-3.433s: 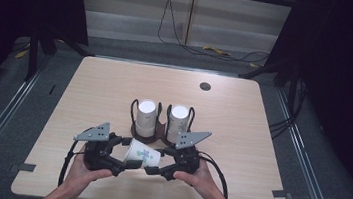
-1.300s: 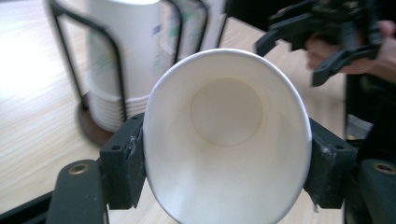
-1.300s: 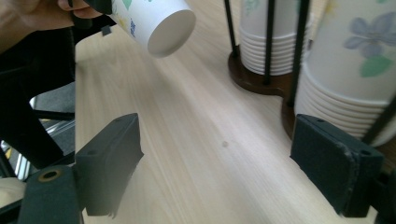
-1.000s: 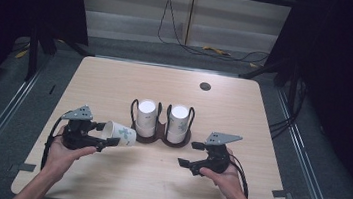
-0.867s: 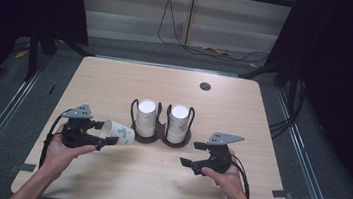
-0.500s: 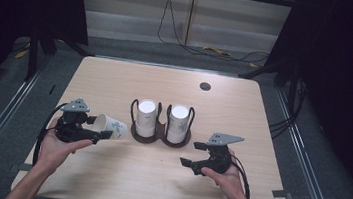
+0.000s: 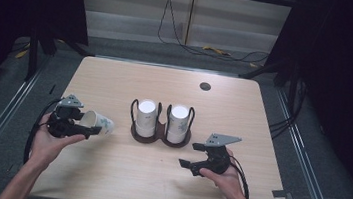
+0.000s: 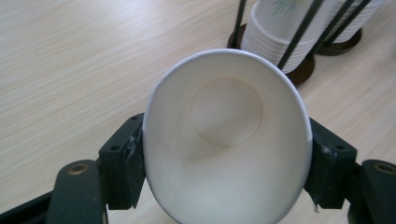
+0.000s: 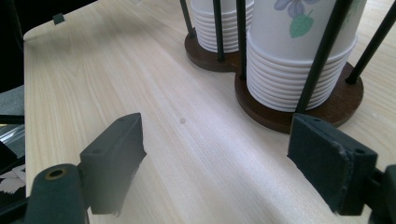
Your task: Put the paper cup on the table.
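Pinching a single paper cup across its rim, the left gripper has its two black pads pressed against opposite sides, hard enough that the mouth is squashed into an oval. The cup lies on its side in the jaws, open end toward the gripper's camera and base pointing toward the cup rack, held just clear of the table near its 8 o'clock edge. The right gripper holds nothing; its jaws stand wide apart, low over the wood at about 5 o'clock, aimed at the nearer stack of cups in the rack's right-hand cage.

To my eye the step in hand is carrying off a cup already separated from the stacks, out to the left and well apart from the rack at the table's centre. The next move likely calls for tipping it upright and setting it on bare wood, then easing the grip gently, since the squeezed wall could spring or topple the cup.
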The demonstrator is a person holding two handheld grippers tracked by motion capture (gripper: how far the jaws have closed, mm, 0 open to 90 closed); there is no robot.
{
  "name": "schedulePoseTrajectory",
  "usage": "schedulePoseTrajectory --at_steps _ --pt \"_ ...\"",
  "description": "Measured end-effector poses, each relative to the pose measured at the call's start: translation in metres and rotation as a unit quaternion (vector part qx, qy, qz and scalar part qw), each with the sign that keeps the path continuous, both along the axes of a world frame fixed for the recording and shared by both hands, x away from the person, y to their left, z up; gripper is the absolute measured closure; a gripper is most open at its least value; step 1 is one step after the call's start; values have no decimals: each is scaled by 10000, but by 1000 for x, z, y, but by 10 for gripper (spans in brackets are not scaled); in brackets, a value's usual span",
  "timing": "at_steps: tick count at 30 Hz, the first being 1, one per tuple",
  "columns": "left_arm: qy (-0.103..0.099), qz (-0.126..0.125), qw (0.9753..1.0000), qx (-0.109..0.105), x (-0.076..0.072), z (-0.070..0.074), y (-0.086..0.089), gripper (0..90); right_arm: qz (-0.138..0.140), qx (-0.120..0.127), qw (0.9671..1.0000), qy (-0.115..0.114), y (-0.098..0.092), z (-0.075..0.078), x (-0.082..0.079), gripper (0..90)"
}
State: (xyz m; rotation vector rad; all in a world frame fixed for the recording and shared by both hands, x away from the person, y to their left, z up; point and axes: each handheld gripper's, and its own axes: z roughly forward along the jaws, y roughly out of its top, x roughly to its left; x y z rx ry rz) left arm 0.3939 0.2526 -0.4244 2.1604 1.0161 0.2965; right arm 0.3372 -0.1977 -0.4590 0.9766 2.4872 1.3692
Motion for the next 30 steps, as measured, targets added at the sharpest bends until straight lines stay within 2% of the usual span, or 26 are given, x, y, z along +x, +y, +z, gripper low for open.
schedulePoseTrajectory --at_steps 3,7,13,15,17,20,24,28,30 --pt "119 62 9998 114 4 0 2 272 41 -50 10000 -1 2 0 0 186" --pt "253 36 9988 408 10 -2 0 271 74 -67 9999 -9 4 -1 1 186" --pt "440 116 9972 587 23 -1 0 271 75 -66 9999 16 4 -1 1 186" --pt "418 160 9968 665 27 0 1 271 80 -73 9999 14 4 -1 1 186" --pt "467 281 9951 828 32 0 3 268 92 -75 9999 23 5 -2 1 186" --pt "607 263 9928 995 40 -4 4 266 103 -13 9999 73 5 -2 1 187" --pt "750 305 9910 1067 48 -8 6 265 111 -31 9999 62 5 -2 1 188" --pt "789 380 9906 1047 54 -11 7 259 142 -58 9999 70 5 -3 1 188" --pt "816 365 9899 1103 56 -10 6 258 132 -74 9999 77 6 -3 1 188"
